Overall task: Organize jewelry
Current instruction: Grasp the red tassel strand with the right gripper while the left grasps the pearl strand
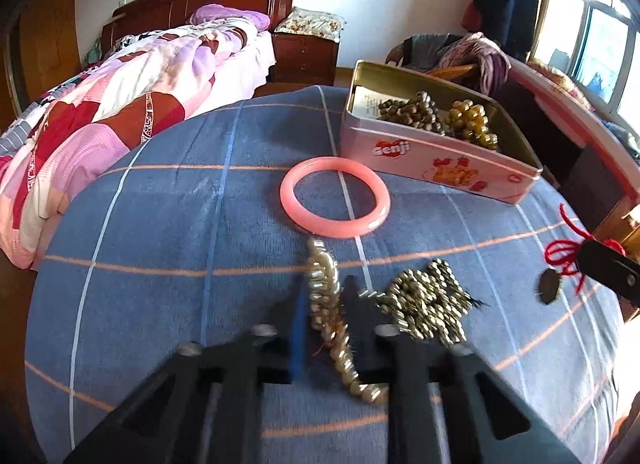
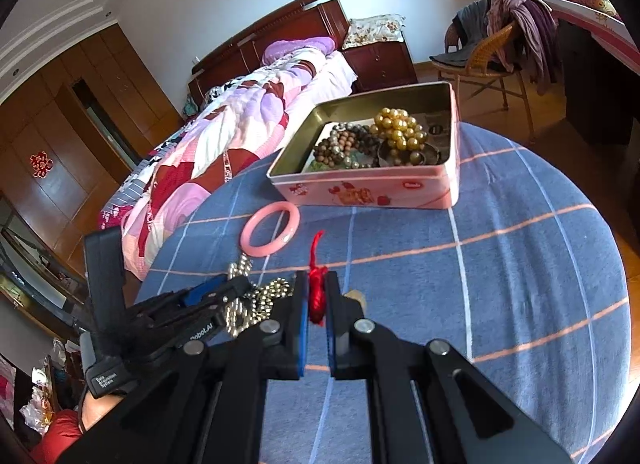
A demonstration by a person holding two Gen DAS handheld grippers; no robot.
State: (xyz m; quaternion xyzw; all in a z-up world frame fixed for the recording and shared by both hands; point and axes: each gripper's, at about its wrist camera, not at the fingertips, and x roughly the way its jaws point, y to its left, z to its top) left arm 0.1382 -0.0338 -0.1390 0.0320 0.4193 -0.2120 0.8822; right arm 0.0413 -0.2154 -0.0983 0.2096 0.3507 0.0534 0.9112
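Note:
My left gripper is shut on a pale gold bead strand that lies on the blue checked cloth. Beside it on the right sits a heap of small metallic beads. A pink bangle lies flat just beyond, in front of the pink tin, which holds brown beads and golden beads. My right gripper is shut on a red cord; in the left wrist view a dark pendant hangs from that cord. The left gripper shows beside it.
The cloth-covered round surface drops off at its curved edge on all sides. A bed with a pink quilt stands beyond on the left. A wicker chair with clothes and a dark desk stand at the back right.

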